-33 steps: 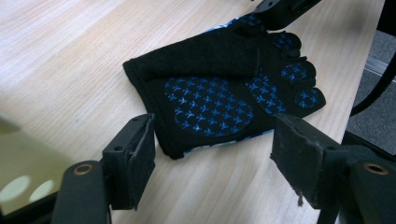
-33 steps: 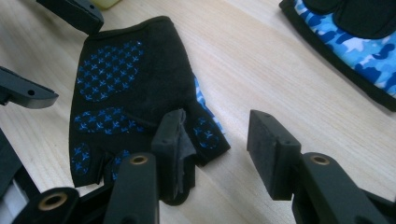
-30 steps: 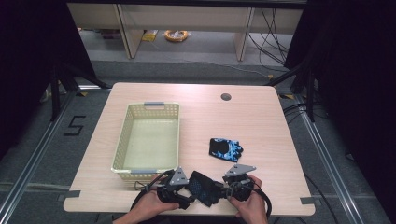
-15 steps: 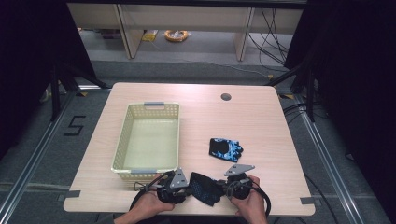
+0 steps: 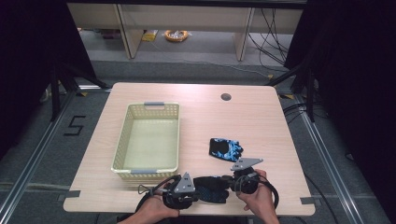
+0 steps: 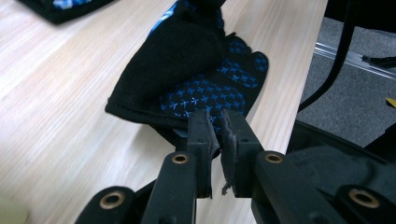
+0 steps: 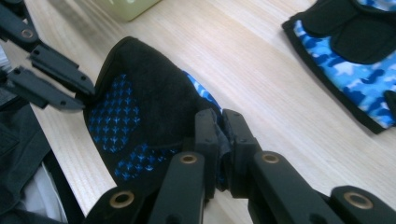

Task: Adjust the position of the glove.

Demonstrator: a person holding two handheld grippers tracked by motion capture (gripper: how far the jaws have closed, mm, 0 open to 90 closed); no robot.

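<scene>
- Low in the centre of the high view, a black glove with blue star dots (image 5: 212,187) is lying at the near edge of the light wooden table (image 5: 261,121), stretched between two tools.
- The left tool (image 5: 198,192) is sitting at the lower centre-left of the high view, with the person's left hand (image 5: 152,211) wrapping its handle from the bottom edge.
- In the left gripper view the left tool (image 6: 219,130) is pinching narrowly on the glove's hem (image 6: 187,119), its jaws nearly together with fabric caught between them; the glove (image 6: 205,70) is running away toward the upper centre of that frame.
- The right tool (image 5: 228,182) is sitting just right of the glove in the high view, with the right hand (image 5: 256,201) gripping it at the lower centre-right.
- In the right gripper view the right tool (image 7: 220,126) is clamping narrowly on the opposite edge of the glove (image 7: 140,116), a fold of cloth bunching between the jaws.
- At the left edge of the right gripper view, the other tool's black jaws are meeting the glove's far rim.
- A second glove in blue camouflage (image 5: 225,148) is lying flat on the table above and slightly right of the held one, apart from it; it is showing at the upper right of the right gripper view (image 7: 345,65).
- A pale yellow mesh basket (image 5: 122,144) is standing left of centre on the table, and its inside is looking bare.
- A small dark round hole (image 5: 226,97) is sitting in the tabletop near the far edge.
</scene>
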